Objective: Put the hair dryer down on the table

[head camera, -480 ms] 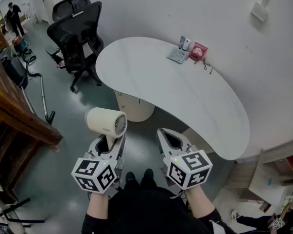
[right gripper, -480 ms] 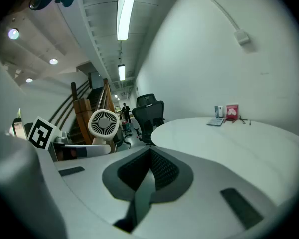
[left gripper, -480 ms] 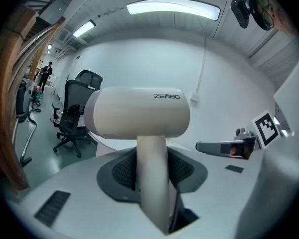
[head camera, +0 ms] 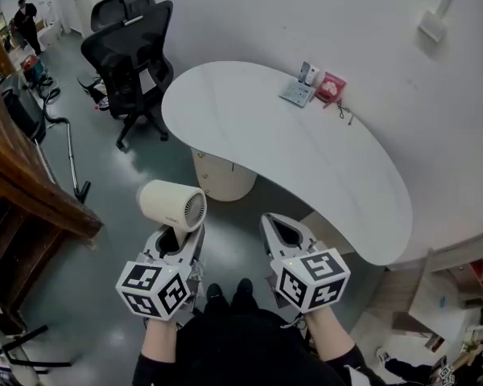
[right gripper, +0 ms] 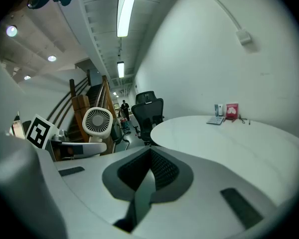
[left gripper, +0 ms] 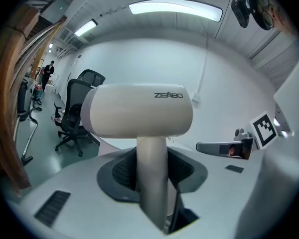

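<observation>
A cream hair dryer [head camera: 171, 203] stands upright over the floor, short of the white table [head camera: 290, 159]. My left gripper [head camera: 177, 244] is shut on its handle. In the left gripper view the handle [left gripper: 152, 173] runs down between the jaws, and the barrel [left gripper: 139, 108] fills the middle. My right gripper [head camera: 283, 230] hangs beside it to the right, shut and empty, also short of the table's near edge. From the right gripper view, the jaws [right gripper: 147, 178] meet on nothing. The dryer's grille [right gripper: 97, 122] shows at the left and the table top [right gripper: 239, 138] lies ahead.
Two black office chairs [head camera: 129, 63] stand at the table's far left end. A grey box [head camera: 296, 92] and a red box [head camera: 331, 85] lie on the table by the wall. A wooden stair rail [head camera: 24, 183] runs along the left. The table's pedestal [head camera: 221, 175] is just ahead.
</observation>
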{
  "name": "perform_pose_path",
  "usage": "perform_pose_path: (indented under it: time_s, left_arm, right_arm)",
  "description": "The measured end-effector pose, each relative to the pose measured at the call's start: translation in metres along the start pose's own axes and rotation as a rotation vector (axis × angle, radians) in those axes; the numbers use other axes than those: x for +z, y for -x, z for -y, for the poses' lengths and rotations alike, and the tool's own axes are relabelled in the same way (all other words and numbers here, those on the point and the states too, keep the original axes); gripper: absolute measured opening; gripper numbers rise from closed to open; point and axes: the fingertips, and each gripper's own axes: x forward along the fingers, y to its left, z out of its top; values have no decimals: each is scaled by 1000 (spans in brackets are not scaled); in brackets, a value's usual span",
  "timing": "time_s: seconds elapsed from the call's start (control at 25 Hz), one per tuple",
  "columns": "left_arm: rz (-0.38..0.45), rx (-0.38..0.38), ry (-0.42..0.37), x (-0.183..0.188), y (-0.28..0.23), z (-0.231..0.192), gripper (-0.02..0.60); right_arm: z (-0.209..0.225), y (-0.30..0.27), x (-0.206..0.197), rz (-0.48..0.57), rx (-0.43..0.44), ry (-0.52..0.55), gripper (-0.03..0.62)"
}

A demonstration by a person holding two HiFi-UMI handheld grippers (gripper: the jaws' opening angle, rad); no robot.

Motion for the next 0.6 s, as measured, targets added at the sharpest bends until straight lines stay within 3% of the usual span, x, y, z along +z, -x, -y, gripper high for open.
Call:
perform_pose_path:
  time_s: [0.6]
  left_arm:
    - [-3, -24, 8, 6, 24, -41, 155]
  right_arm:
    - [-22, -28, -8, -23, -67, -43, 2]
